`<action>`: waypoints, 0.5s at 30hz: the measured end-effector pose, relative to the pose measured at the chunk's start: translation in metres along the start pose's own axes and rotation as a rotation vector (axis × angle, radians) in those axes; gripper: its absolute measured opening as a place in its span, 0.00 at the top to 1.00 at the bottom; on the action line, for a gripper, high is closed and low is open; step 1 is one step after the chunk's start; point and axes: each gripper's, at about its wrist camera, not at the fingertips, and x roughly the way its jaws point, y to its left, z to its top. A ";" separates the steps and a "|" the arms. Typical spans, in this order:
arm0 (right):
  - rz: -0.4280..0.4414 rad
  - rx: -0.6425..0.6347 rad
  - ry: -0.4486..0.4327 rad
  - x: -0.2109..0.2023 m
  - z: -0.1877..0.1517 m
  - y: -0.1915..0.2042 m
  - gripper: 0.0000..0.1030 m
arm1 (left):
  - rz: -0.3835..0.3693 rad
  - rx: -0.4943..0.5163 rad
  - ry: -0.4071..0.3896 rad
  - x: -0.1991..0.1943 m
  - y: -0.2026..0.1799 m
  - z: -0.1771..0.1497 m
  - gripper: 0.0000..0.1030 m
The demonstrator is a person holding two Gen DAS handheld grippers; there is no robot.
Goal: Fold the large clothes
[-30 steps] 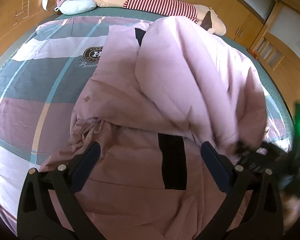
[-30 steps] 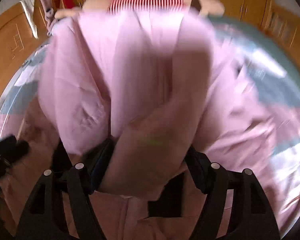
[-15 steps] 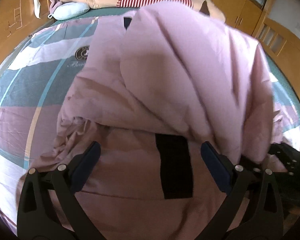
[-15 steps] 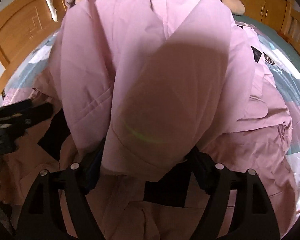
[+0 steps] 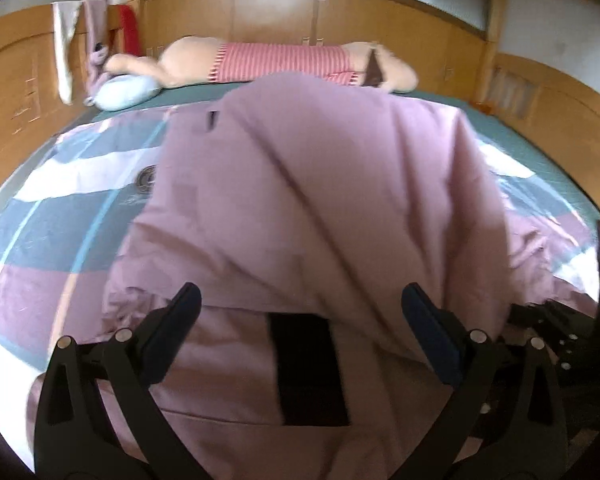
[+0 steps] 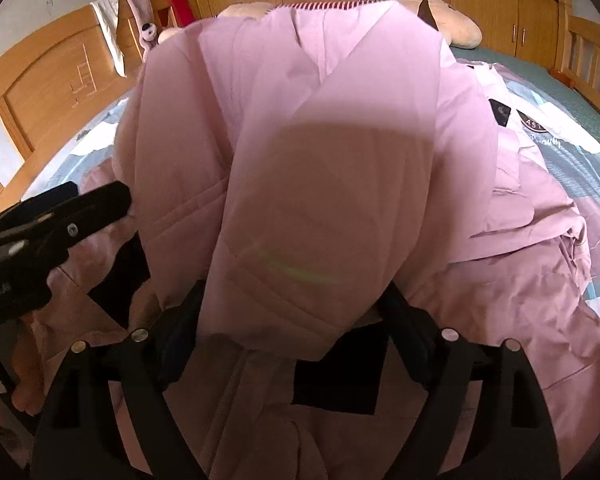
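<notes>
A large pink garment (image 5: 320, 200) with black patches lies on the bed, part of it folded over toward me. My left gripper (image 5: 300, 320) is open and empty just above its near part, by a black patch (image 5: 308, 368). In the right wrist view a thick fold of the pink garment (image 6: 320, 200) drapes down between the fingers of my right gripper (image 6: 292, 320). Its jaws stand wide on either side of the fold, and I cannot see whether they press it. The left gripper's body (image 6: 52, 224) shows at the left of that view.
The bed has a plaid cover (image 5: 60, 220) in grey, pink and white. A long plush toy in a red striped shirt (image 5: 280, 64) and a pale blue pillow (image 5: 124, 94) lie at the far end. Wooden cabinets (image 5: 260, 16) and a wooden bed frame (image 6: 44, 92) surround it.
The lifted fold of the pink garment has come toward me and over the lower part. Both grippers have tilted up, and more of the room shows.
</notes>
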 end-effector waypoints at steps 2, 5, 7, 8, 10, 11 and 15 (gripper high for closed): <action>0.000 0.005 0.006 0.002 -0.001 -0.002 0.17 | -0.053 -0.025 0.045 0.009 0.002 -0.002 0.02; 0.003 0.003 0.012 -0.001 -0.002 -0.001 0.17 | -0.108 -0.118 0.099 0.024 0.013 -0.004 0.02; 0.023 -0.004 0.018 -0.002 0.003 0.001 0.17 | -0.125 -0.185 0.169 0.036 0.020 -0.010 0.02; 0.036 -0.009 0.007 -0.005 0.007 0.002 0.17 | -0.128 -0.194 0.173 0.040 0.019 -0.012 0.02; 0.023 -0.005 -0.082 -0.023 0.009 -0.001 0.20 | -0.113 -0.179 0.163 0.040 0.017 -0.012 0.02; 0.013 0.000 -0.121 -0.030 0.010 -0.002 0.24 | -0.095 -0.163 0.159 0.041 0.013 -0.013 0.02; -0.065 0.001 -0.157 -0.036 0.010 -0.010 0.32 | -0.087 -0.162 0.170 0.047 0.011 -0.014 0.02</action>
